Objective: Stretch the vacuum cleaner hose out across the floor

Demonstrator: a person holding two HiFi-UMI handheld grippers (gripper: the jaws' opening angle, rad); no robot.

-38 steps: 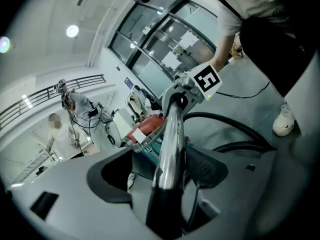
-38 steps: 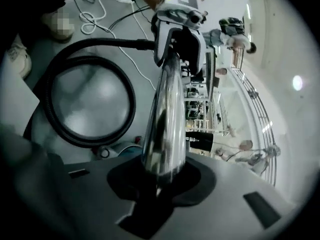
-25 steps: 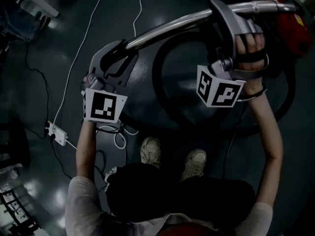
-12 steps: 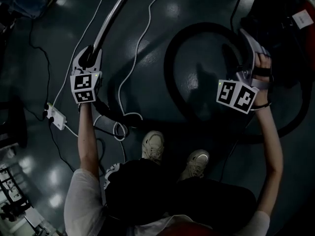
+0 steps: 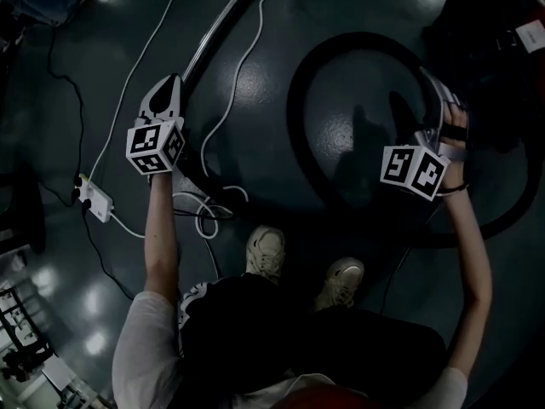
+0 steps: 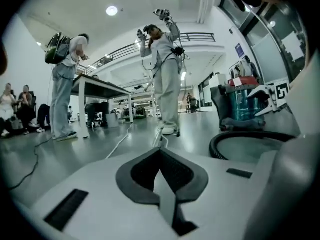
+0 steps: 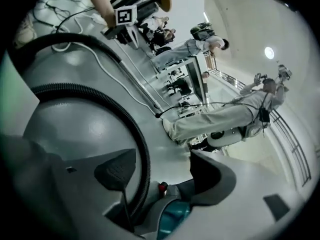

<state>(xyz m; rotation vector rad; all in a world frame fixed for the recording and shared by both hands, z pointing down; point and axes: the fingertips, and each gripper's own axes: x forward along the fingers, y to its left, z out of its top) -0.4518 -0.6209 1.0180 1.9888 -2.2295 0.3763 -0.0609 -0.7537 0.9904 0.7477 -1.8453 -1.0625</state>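
Observed: the black corrugated vacuum hose (image 5: 292,122) lies in a full coil on the glossy dark floor (image 5: 358,118), not yet stretched. It runs between the teal canister body (image 6: 245,106) at the right and the silver metal wand tube (image 5: 218,29) lying at the left. The left gripper (image 6: 160,154) has just been closing, and its jaws are clenched together on nothing, with the wand on the floor just ahead. The right gripper (image 7: 162,159) stands with jaws apart; the hose passes between them beside one pad, unpressed. Recommendation: reopen the left gripper, take the wand or hose end squarely, and draw it away from the canister, low and steady, until the coil straightens. Risk, in my judgement: the white cable loops (image 5: 204,221) near the feet could snag.
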